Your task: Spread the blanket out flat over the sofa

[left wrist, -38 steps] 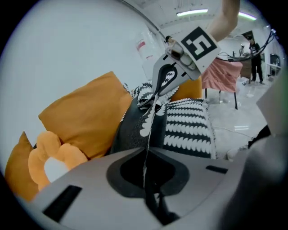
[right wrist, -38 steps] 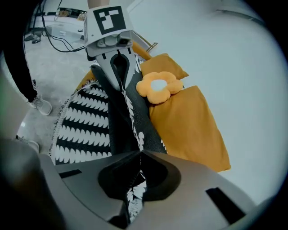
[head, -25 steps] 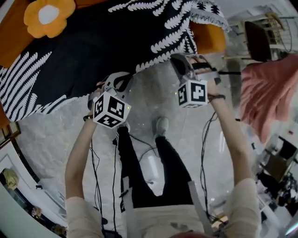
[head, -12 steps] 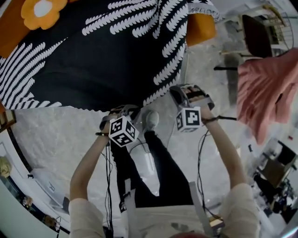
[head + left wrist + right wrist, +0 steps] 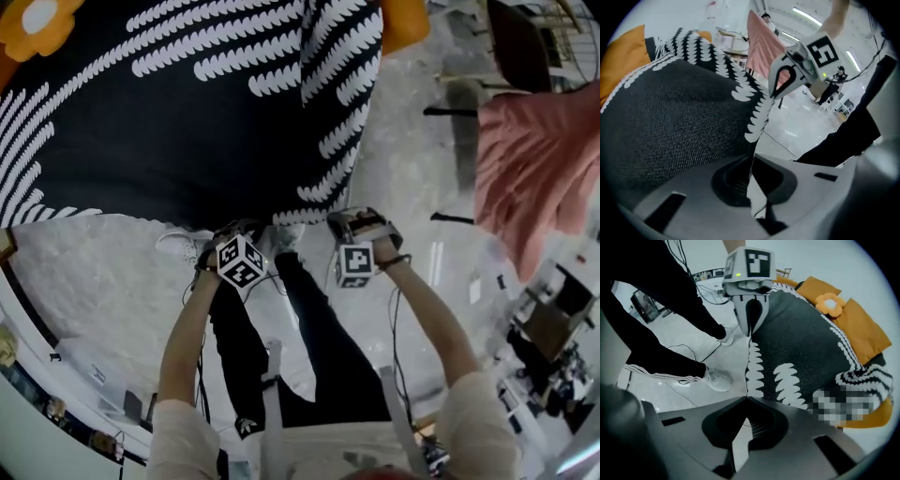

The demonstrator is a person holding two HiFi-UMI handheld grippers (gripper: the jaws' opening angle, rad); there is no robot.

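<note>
- Far left of my head view: the flower cushion [image 5: 36,21] has slid up into the corner. A second ago a wide stretch of the orange sofa [image 5: 405,21] was bare, and now only slivers of it show.
- The blanket [image 5: 187,122], black with white leaf rows, now fills the upper half of that view. It lies across the sofa seat, and its near hem is drawn out over the pale floor [image 5: 103,281] towards my feet.
- The left gripper [image 5: 751,163] has its jaws pressed together on that near hem, with the cloth running straight into the pinch. It has come back and down with the fabric.
- The right gripper [image 5: 744,401] is also clamped tight on the hem's leaf border, a little further along the same edge. The two grippers hang near each other over the floor, off the sofa's front.
- What this means: the pull has spread the cloth over most of the seat, so I judge the task well along. The strip at the right end looks as if it drops or folds over the sofa arm, so I would not call it flat yet. Both hems still have to be let go.
- Far right: the pink cloth [image 5: 534,159] hangs well apart from all this.
</note>
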